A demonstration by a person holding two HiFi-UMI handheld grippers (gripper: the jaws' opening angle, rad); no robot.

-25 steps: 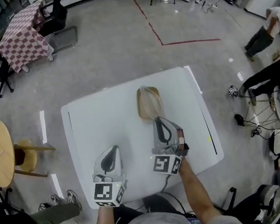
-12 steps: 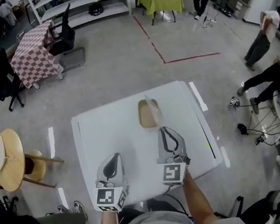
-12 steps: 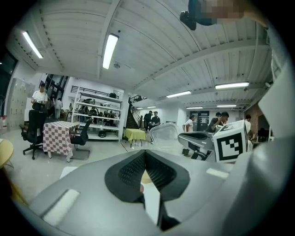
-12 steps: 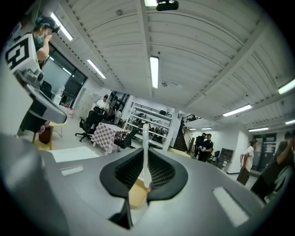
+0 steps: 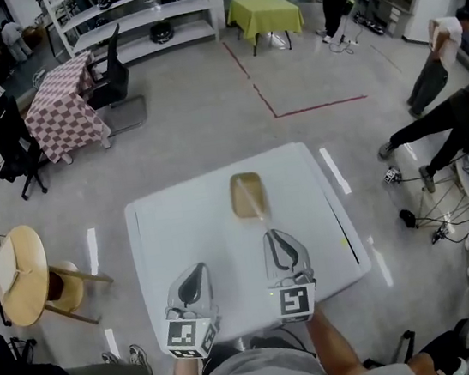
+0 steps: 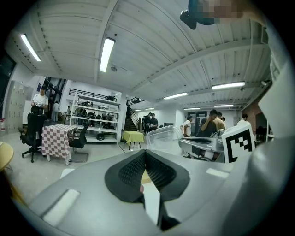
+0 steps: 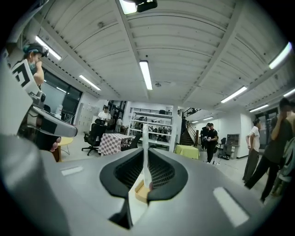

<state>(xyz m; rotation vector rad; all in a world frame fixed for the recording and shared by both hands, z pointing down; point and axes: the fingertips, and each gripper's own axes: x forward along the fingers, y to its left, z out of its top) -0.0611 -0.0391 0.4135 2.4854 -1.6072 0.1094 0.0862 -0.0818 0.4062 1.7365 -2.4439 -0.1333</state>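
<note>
A tan tray [image 5: 246,193] lies on the white table [image 5: 171,226], past its middle. My right gripper [image 5: 277,237] sits just near of the tray, shut on a thin clear plastic lid [image 5: 260,212] that stands on edge. In the right gripper view the clear lid [image 7: 145,147] rises between the shut jaws of the right gripper [image 7: 145,171], with the tan tray [image 7: 139,191] below. My left gripper [image 5: 195,272] hovers over the table's near left, shut and holding nothing. The left gripper view shows the left gripper [image 6: 145,156], the clear lid [image 6: 165,137] and the right gripper [image 6: 205,145] beside it.
A round wooden table [image 5: 20,275] stands at the left. Farther off are a checked table [image 5: 59,107] with black chairs [image 5: 109,65], a yellow-green table [image 5: 266,11] and shelves [image 5: 140,5]. Several people [image 5: 445,114] and cables are at the right. Red tape [image 5: 293,109] marks the floor.
My right gripper has drawn back from the tray toward the table's near edge, with the clear lid in it. The left gripper has barely shifted.
</note>
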